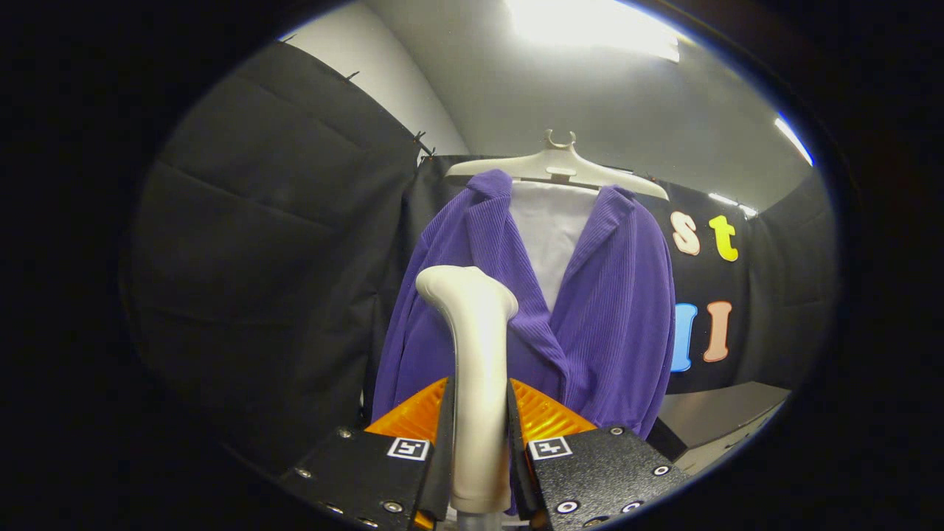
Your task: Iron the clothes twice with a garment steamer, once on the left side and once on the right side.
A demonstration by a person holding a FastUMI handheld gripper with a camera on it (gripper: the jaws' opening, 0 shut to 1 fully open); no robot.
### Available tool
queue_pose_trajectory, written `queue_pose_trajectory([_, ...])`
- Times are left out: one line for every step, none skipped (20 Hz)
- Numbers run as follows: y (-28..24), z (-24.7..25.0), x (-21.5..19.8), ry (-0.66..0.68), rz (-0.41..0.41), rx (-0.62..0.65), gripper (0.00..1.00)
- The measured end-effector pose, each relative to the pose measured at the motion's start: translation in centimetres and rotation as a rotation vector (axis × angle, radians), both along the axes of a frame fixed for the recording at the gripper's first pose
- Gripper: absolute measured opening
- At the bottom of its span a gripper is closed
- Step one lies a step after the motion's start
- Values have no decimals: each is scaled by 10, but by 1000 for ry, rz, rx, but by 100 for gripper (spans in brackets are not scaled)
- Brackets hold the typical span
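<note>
A cream garment steamer stands upright between my fingers, its handle clamped by both pads of my gripper, which is shut on it. The steamer's head curves toward the left half of a purple ribbed jacket hanging just beyond it. The jacket hangs over a white board on a pale hanger. I cannot tell whether the head touches the cloth.
Black cloth walls close the booth on the left and behind the jacket. A grey tabletop lies low at the right, beyond the jacket's hem. A bright ceiling lamp shines overhead.
</note>
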State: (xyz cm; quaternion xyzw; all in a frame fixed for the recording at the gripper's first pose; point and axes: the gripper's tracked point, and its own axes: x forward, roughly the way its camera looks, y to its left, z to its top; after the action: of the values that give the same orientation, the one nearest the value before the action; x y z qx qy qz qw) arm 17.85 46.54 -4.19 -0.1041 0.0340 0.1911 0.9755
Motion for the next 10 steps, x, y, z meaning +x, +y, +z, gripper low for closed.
queue_pose_trajectory([-2, -6, -5, 6, 4, -12, 34])
queue_pose_trajectory([-2, -17, -10, 18, 10, -23, 34])
queue_pose_trajectory([-3, -29, -14, 43, 16, -31, 34])
queue_pose_trajectory([-7, -43, -18, 69, 17, -34, 34])
queue_pose_trajectory([-11, -54, -21, 85, 12, -38, 34])
queue_pose_trajectory([-15, -61, -25, 92, 8, -49, 34])
queue_pose_trajectory([-19, -68, -28, 100, 5, -61, 34])
queue_pose_trajectory([-22, -77, -31, 114, 6, -71, 34])
queue_pose_trajectory([-25, -85, -31, 126, 7, -75, 34])
queue_pose_trajectory([-28, -93, -34, 141, 6, -76, 34])
